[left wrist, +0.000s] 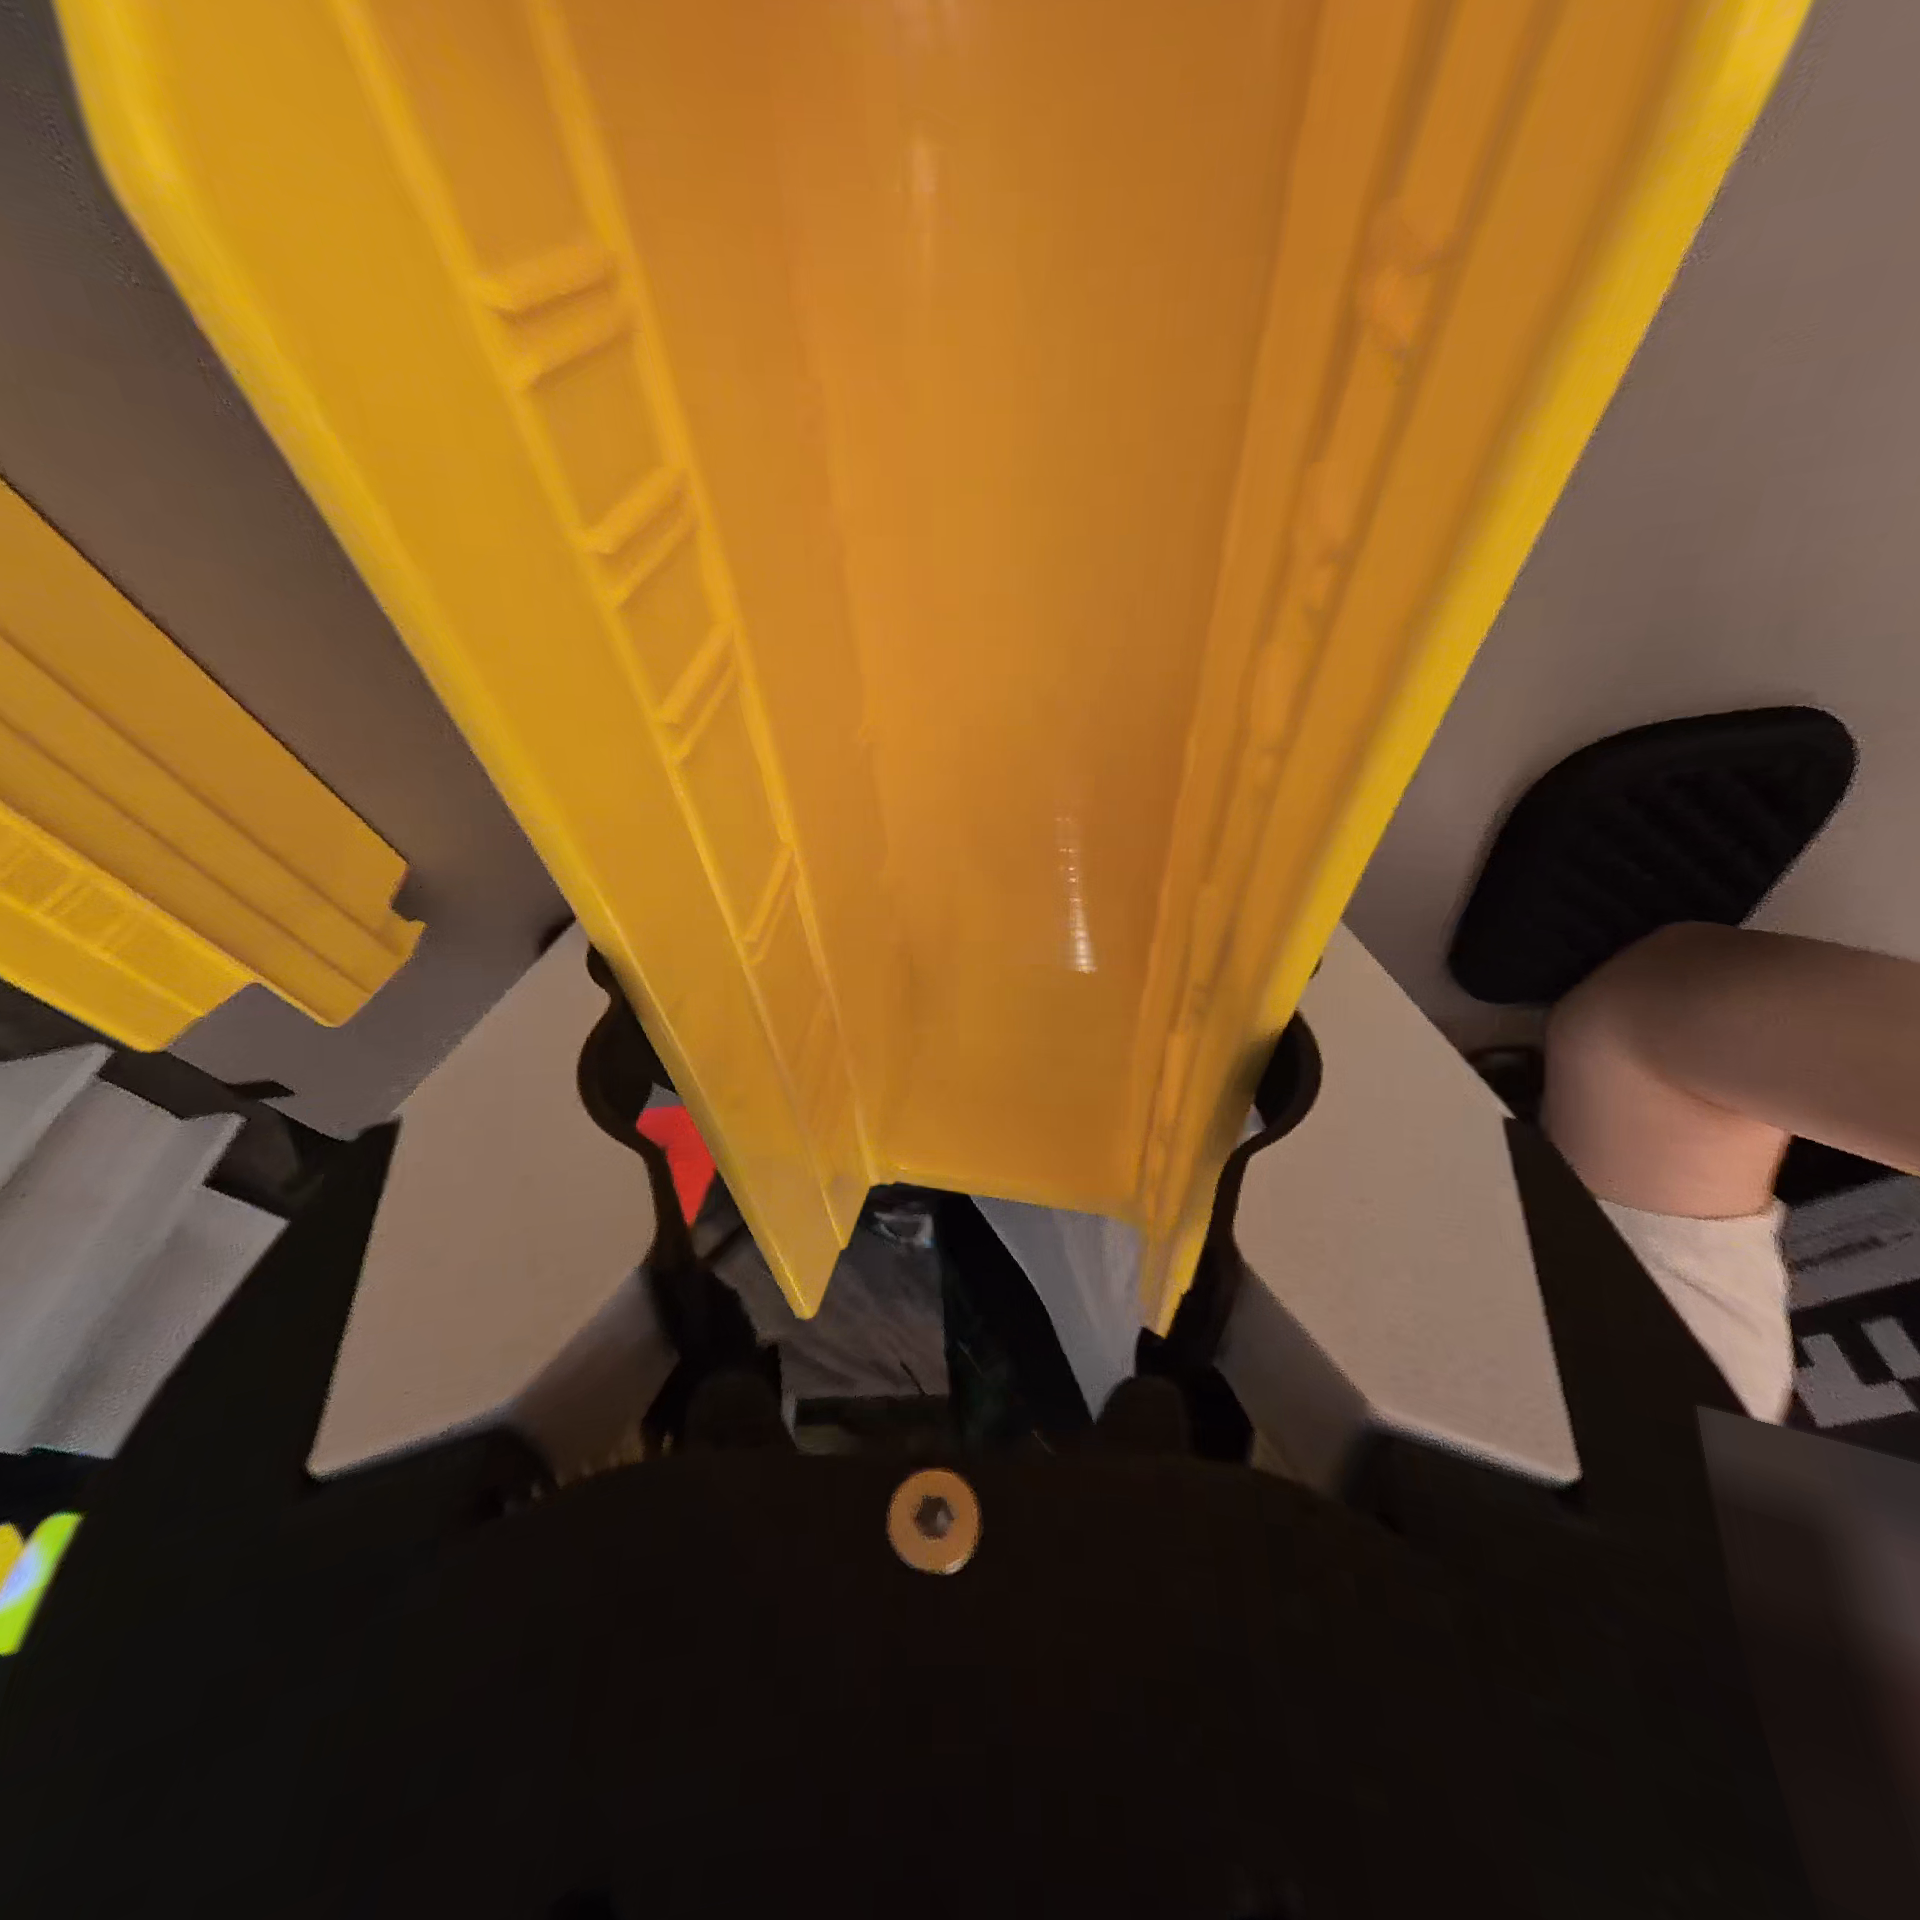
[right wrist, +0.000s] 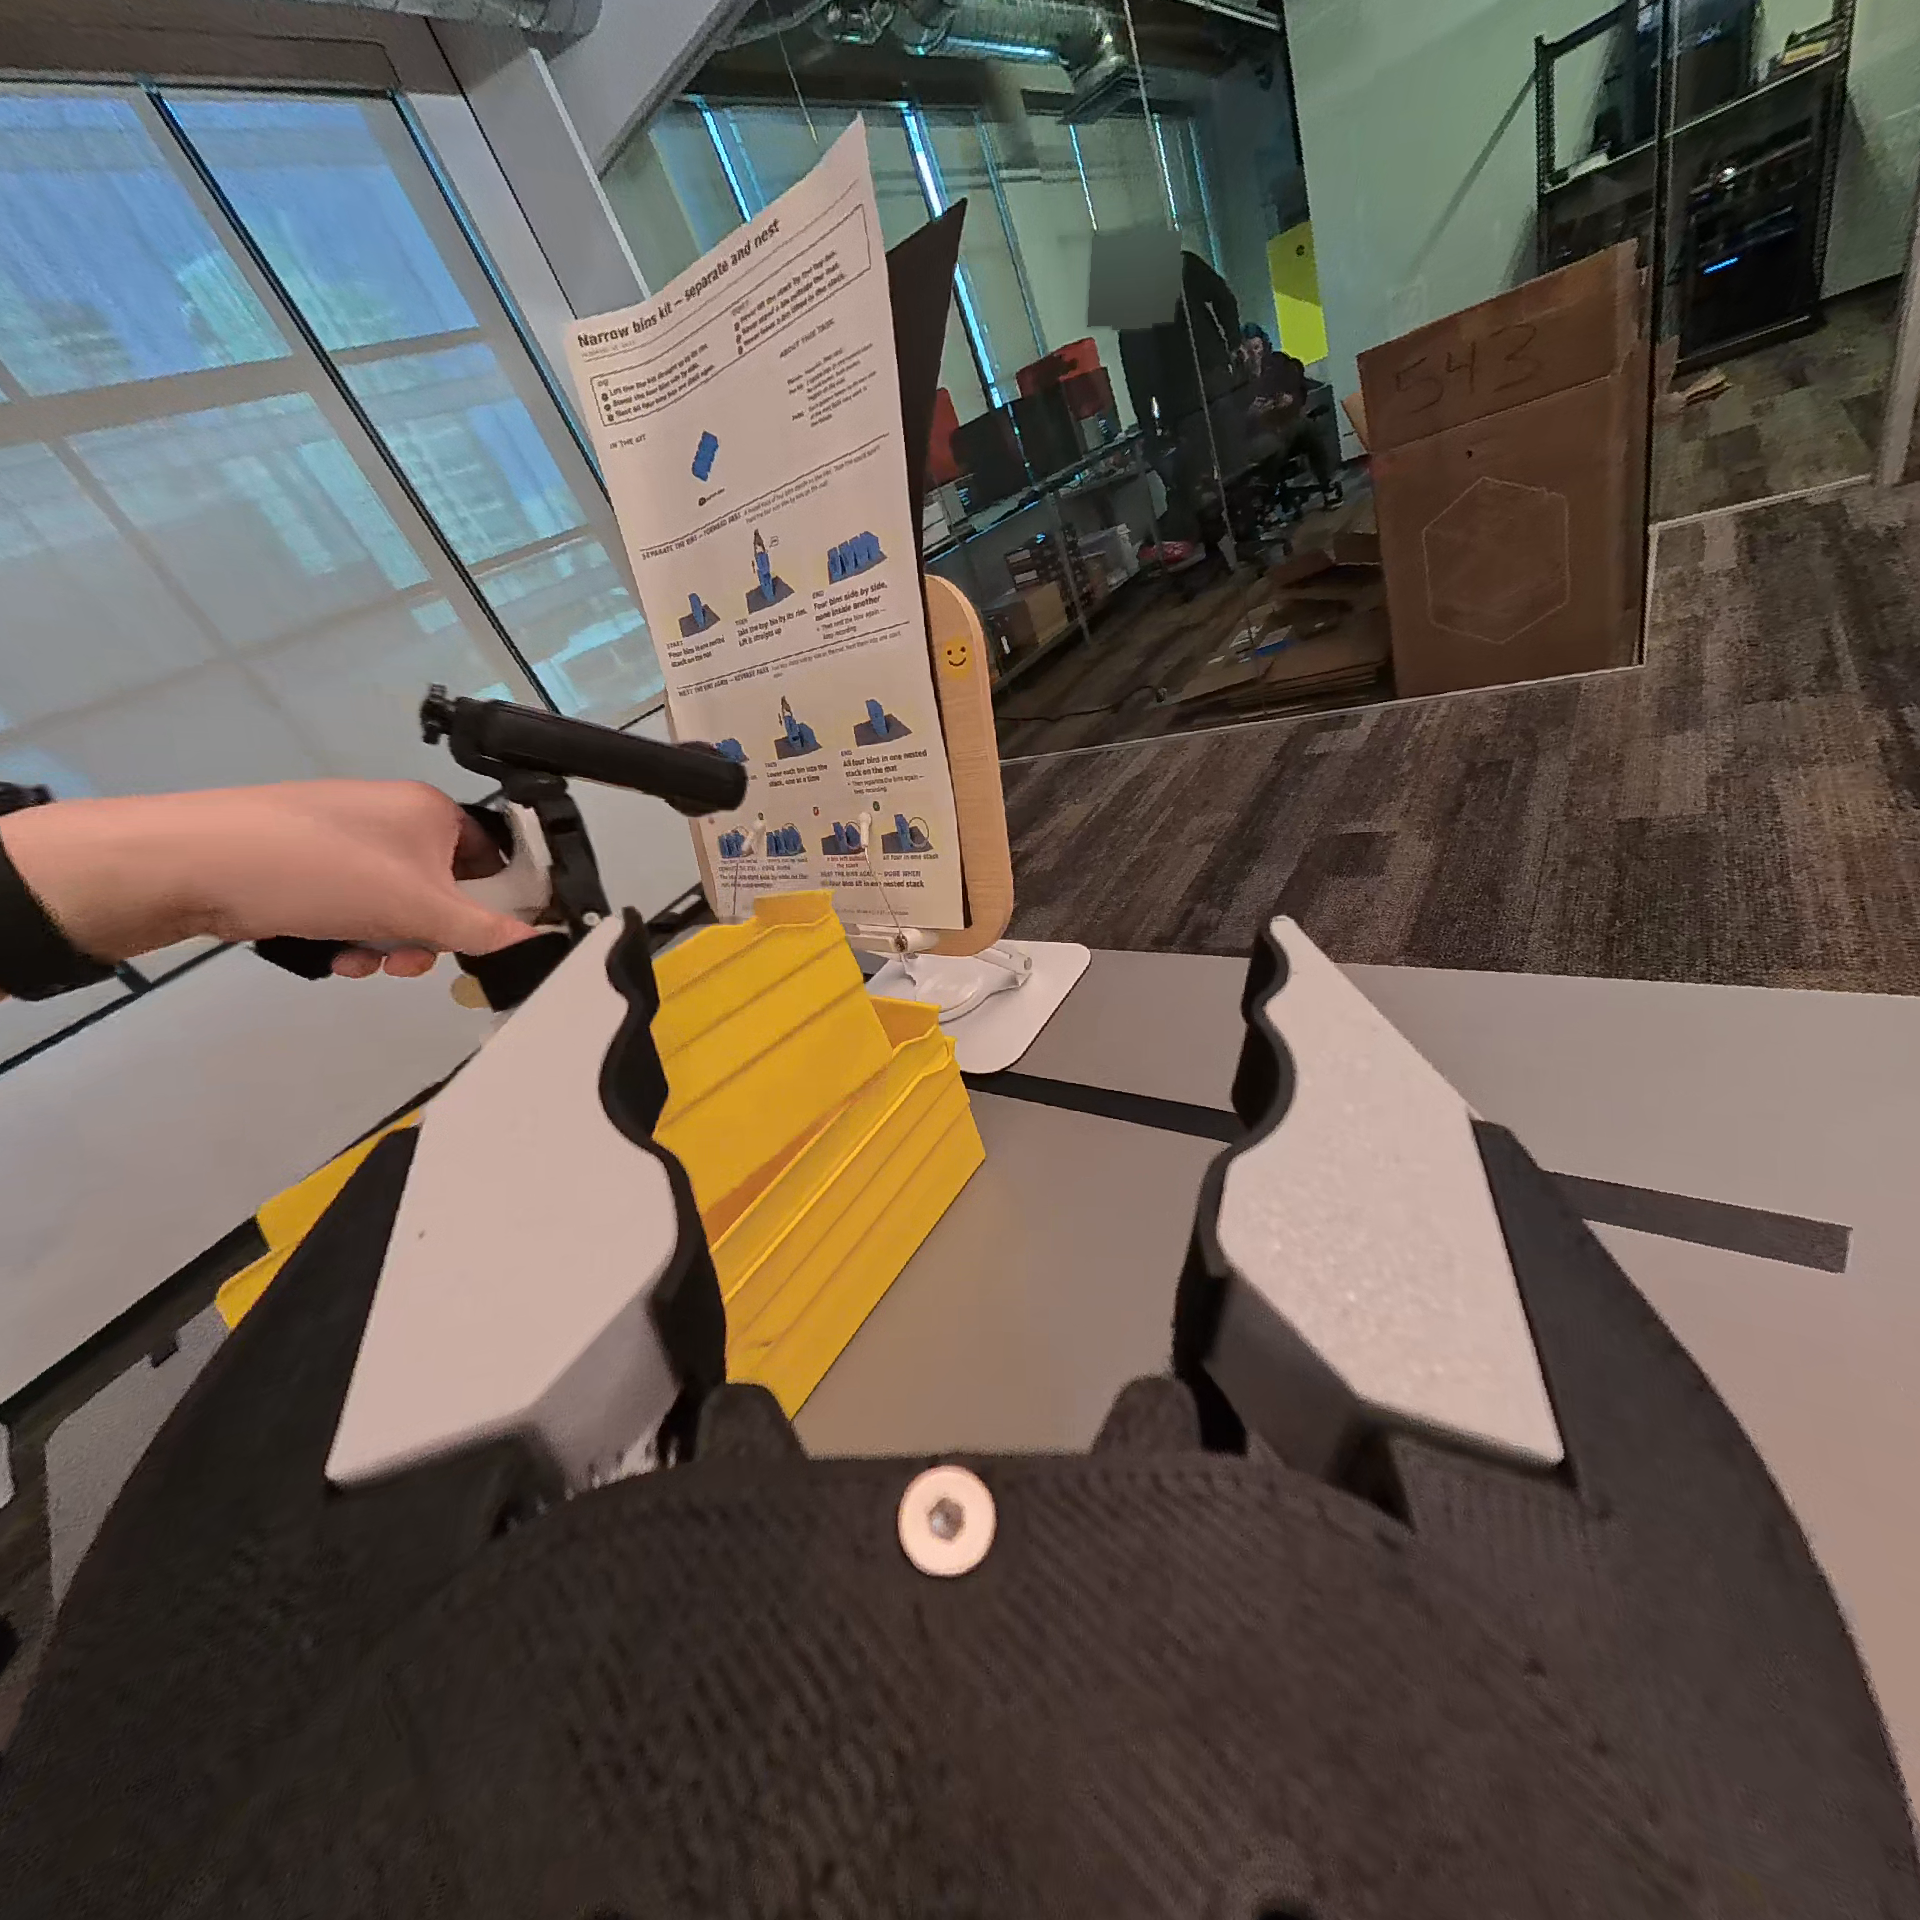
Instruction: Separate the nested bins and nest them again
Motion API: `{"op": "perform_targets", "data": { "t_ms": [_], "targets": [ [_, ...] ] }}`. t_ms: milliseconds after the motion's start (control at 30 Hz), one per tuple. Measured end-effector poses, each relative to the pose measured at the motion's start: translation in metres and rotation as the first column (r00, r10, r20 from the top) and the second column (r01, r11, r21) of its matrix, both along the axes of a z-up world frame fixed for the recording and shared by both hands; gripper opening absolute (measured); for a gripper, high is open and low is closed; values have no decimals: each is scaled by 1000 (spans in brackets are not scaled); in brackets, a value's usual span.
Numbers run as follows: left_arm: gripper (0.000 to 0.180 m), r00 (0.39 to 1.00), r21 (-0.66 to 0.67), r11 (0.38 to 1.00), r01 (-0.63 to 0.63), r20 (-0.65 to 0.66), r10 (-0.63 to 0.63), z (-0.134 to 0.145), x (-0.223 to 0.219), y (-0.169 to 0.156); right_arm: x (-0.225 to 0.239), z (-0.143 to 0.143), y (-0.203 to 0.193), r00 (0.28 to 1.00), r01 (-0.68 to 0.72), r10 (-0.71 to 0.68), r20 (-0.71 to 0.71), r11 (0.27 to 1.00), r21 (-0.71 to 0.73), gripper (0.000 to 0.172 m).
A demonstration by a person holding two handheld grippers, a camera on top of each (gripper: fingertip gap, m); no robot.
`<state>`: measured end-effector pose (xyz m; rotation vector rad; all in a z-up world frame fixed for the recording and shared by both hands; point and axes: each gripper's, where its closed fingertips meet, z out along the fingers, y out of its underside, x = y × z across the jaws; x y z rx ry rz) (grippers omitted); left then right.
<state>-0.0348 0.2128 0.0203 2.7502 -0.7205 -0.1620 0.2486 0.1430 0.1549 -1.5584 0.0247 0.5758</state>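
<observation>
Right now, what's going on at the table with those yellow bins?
A person is working with two hand-held grippers. The left gripper has a yellow bin between its wide-spread fingers, with both pads against the bin's sides. The right gripper is open with nothing in it, hanging over the grey table next to the nested yellow bins. An instruction sheet stands behind them.

A: Right claw [right wrist: 951,1049] gap is bare; grey counter [right wrist: 1455,1049] ahead and to its right lies free.

B: Left side blocked: yellow bin stack [right wrist: 831,1143] touches the left pad, a hand [right wrist: 260,873] holds the other claw beyond. Instruction sheet stand [right wrist: 977,977] closes the far edge.
</observation>
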Motion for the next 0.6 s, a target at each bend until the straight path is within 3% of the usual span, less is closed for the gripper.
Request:
{"op": "perform_targets", "data": {
  "t_ms": [167,333,600],
  "targets": [
    [121,993,-96,988,-120,4,121,-7,11,-5,1,-3,3,1000,-3,3,-8,1000,-13,113],
    [123,993,-45,992,-116,-28,115,-11,11,14,1,-5,3,1000,-4,4,-10,1000,-19,113],
    [126,987,-117,985,-123,-114,110,-43,3,3,1,-5,4,1000,-8,7,-16,1000,-22,113]
  ]
}}
